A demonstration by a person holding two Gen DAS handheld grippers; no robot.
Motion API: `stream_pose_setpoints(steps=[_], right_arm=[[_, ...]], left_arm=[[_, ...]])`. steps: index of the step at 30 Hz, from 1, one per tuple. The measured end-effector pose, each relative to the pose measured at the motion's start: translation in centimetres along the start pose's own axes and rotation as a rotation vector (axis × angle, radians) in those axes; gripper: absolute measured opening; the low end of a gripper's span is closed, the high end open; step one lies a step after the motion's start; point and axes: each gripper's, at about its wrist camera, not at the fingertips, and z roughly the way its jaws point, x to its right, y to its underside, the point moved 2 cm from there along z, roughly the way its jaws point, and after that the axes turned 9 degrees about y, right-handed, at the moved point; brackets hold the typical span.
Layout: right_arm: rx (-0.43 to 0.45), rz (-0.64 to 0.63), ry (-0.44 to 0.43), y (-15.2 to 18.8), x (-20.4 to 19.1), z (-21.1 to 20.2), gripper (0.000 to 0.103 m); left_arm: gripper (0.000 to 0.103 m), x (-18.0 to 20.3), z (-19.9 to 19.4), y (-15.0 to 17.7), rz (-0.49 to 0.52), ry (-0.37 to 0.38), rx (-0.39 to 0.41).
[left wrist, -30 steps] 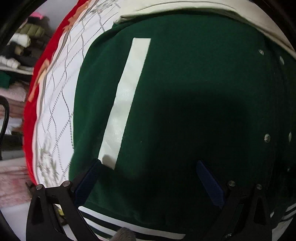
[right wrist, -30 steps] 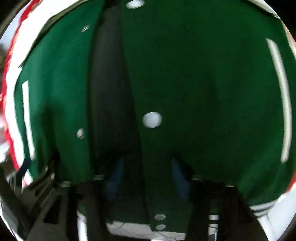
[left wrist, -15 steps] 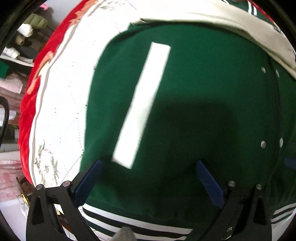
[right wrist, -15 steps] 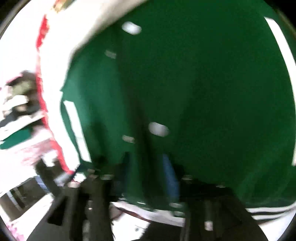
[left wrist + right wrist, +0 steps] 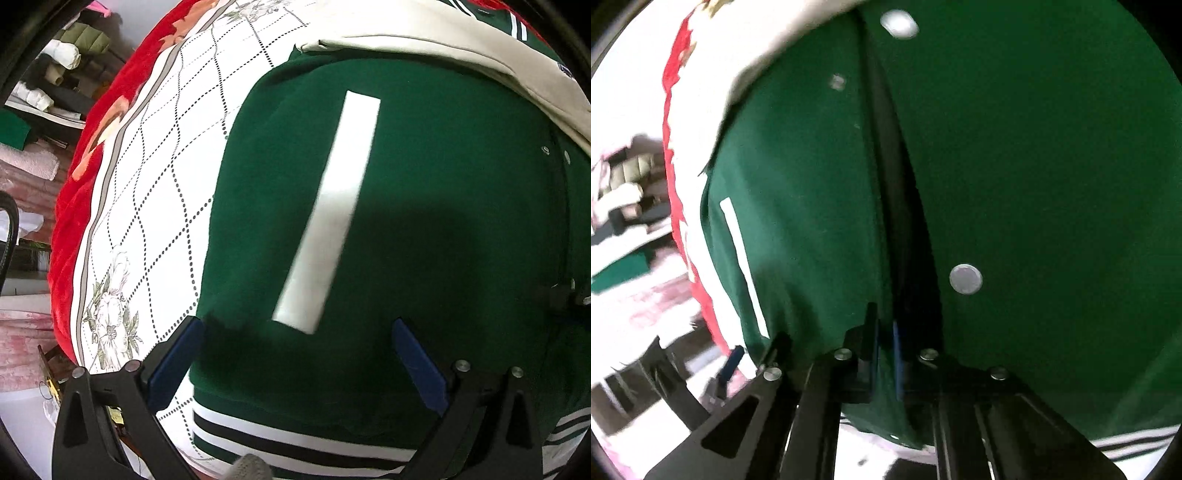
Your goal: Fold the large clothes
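Jacket (image 5: 424, 229): green, flat on my bed (image 5: 155, 192).
Left tongs (image 5: 295, 354): apart, holding nothing.
Right tongs (image 5: 884, 350): just closed, clamped on jacket's front edge.

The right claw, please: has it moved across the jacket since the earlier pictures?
Yes. The right claw has slid leftward across the green jacket, from beside the snap button onto the front edge, its jaws just closing.

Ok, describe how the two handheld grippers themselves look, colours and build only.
The left gripper has two angular black plastic arms with triangular cut-outs and round silver screw heads, each ending in a flat blue pad on its fingers. The right gripper is built the same way: black bracketed arms, silver screws, thin blue pads. No cables or markings show, and no sleeve is visible in either view.
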Motion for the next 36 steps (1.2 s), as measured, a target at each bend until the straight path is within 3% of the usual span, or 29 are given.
stream_pose_setpoints(steps=[5, 6, 9, 11, 12, 13, 15, 18, 21, 25, 30, 36], right_arm=[[0.118, -0.074, 0.107, -1.7, 2.4, -5.5, 0.006], [0.109, -0.071, 0.129, -2.4, 3.1, -5.3, 0.006], [-0.038, -0.056, 0.130, -3.0, 2.3, -1.0, 0.009], [-0.067, -0.036, 0.113, -3.1, 2.2, -0.5, 0.015], [-0.049, -0.044, 0.118, -2.9, 1.9, -1.2, 0.024], [-0.030, -0.048, 0.128, -2.9, 2.2, -2.0, 0.046], [0.023, -0.032, 0.127, -2.4, 2.3, -3.2, 0.069], [0.061, 0.023, 0.092, -2.0, 3.5, -4.0, 0.069], [0.079, 0.056, 0.116, -2.4, 4.6, -4.0, 0.069], [0.170, 0.071, 0.153, -3.9, 5.2, -4.7, 0.069], [0.254, 0.078, 0.205, -5.7, 4.8, -6.0, 0.069], [0.289, 0.106, 0.221, -6.7, 5.4, -7.7, 0.069]], left_arm=[[0.103, -0.9, -0.7, 1.2, 0.006, 0.002, 0.020], [0.103, -1.0, -0.9, 1.4, 0.008, 0.001, 0.019], [0.103, -1.4, -1.5, 2.0, 0.007, -0.001, 0.010], [0.103, -2.4, -2.2, 1.5, -0.009, 0.004, 0.020], [0.103, -2.8, -2.6, 1.0, -0.018, 0.006, 0.037], [0.103, -3.0, -3.1, 0.3, -0.023, -0.003, 0.058], [0.103, -3.2, -3.3, -1.6, -0.021, -0.034, 0.094], [0.103, -4.0, -2.3, -6.2, -0.011, -0.084, 0.153], [0.103, -4.6, -0.6, -11.2, 0.015, -0.146, 0.215], [0.103, -4.0, 3.3, -15.9, 0.081, -0.218, 0.220], [0.103, -3.3, 3.6, -17.2, 0.068, -0.291, 0.268], [0.103, -5.9, 4.0, -18.8, -0.046, -0.254, 0.268]])
